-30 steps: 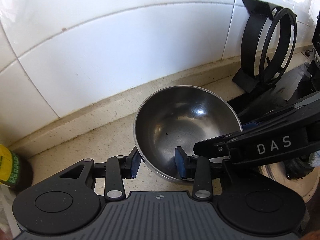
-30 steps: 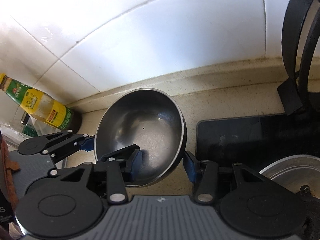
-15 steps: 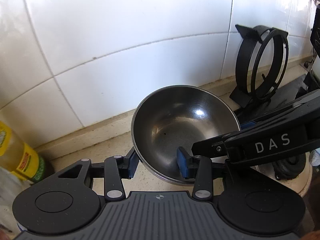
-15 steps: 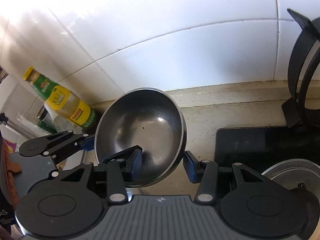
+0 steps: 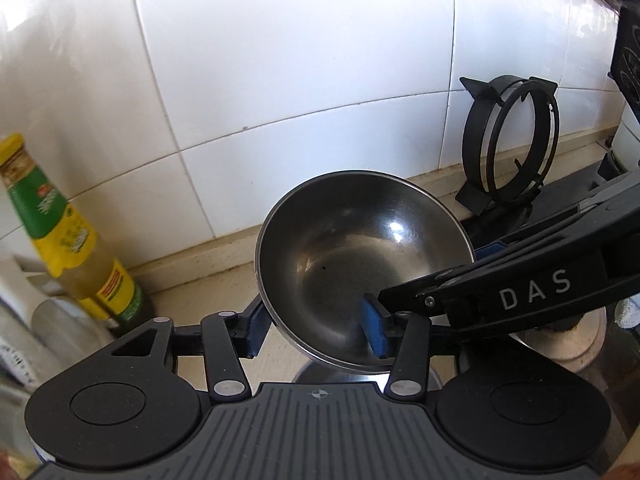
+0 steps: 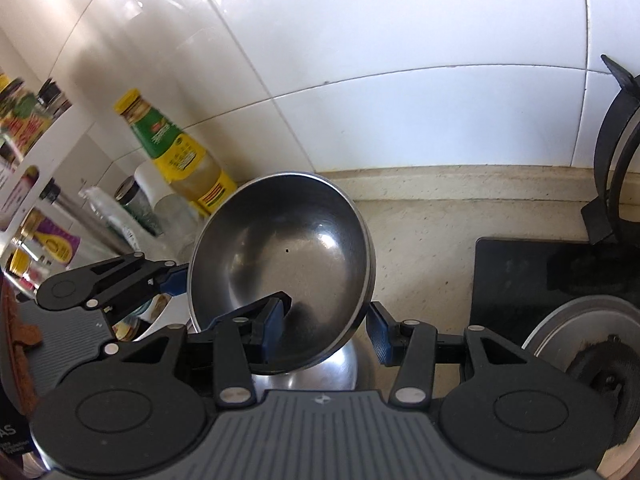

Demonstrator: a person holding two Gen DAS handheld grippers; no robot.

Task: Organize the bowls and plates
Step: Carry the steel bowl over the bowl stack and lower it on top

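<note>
Light, stiff and slippery, the round shiny steel bowl (image 5: 362,268) hangs by its thin rim, pinched by the right gripper (image 6: 324,326), while the left gripper (image 5: 316,330), whose jaws have just been opening, straddles the rim loosely.

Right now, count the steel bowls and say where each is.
2. One steel bowl is lifted and tilted at the centre of view. A second bowl shows just beneath it, mostly hidden; others may be covered.
</note>
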